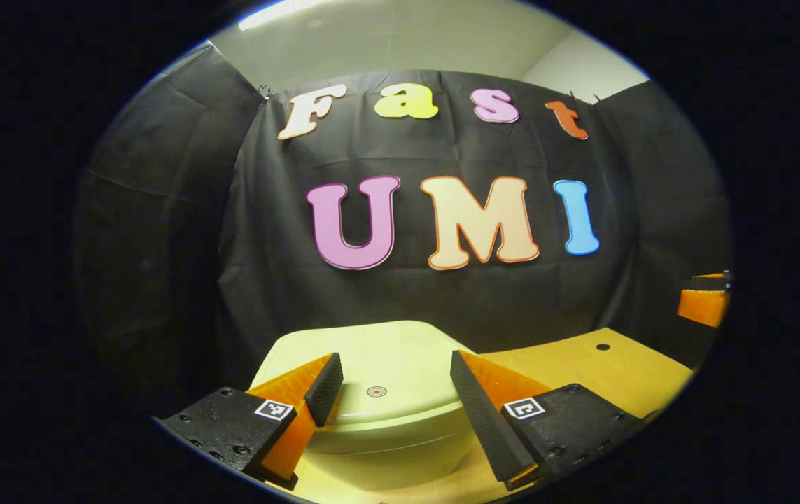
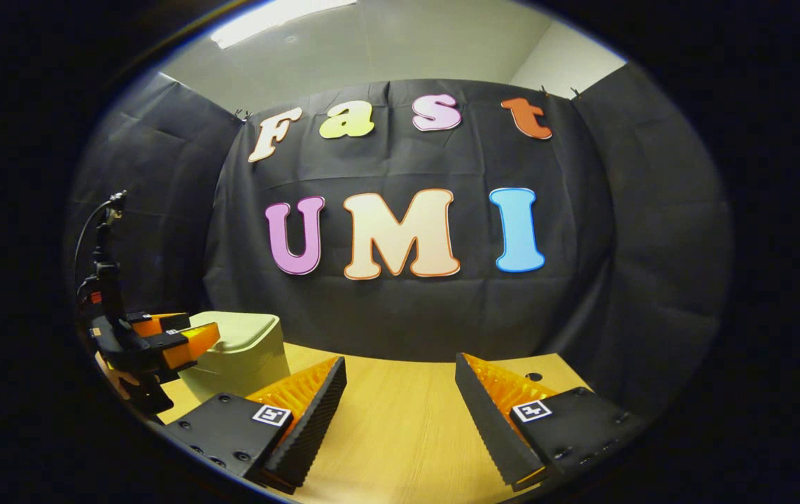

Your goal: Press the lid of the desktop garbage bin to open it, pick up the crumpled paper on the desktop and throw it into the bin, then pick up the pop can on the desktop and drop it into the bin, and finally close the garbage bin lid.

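Left tool (image 1: pixel 396 381): fingers spread apart, gripping nothing; hovering at the near side of the bin, fingertips framing the lid from this angle, contact not clear. Seen too in the right gripper view (image 2: pixel 183 336), at far left, by the bin's near top edge.
Right tool (image 2: pixel 400 392): fingers spread apart, nothing between them; over bare counter, well apart from the bin. Tip seen at far right edge of the left gripper view (image 1: pixel 704 301).
Bin (image 1: pixel 379 413): pale yellow-green, standing upright on the counter near its left end, in front of the black wall cloth. In the right gripper view (image 2: pixel 246 350) at left, behind and beside the left tool.
Lid (image 1: pixel 372 357): down, closed, sitting flat on the bin; small round red-ringed mark (image 1: pixel 376 391) near its front edge, between the left tool's fingertips in the picture.
Counter (image 2: pixel 400 427): light wood grain; small dark round hole (image 2: pixel 533 376) near the back right corner, same hole in the left gripper view (image 1: pixel 602 347).
Cable (image 2: pixel 88 231): thin, dark, looping above the left tool at far left.
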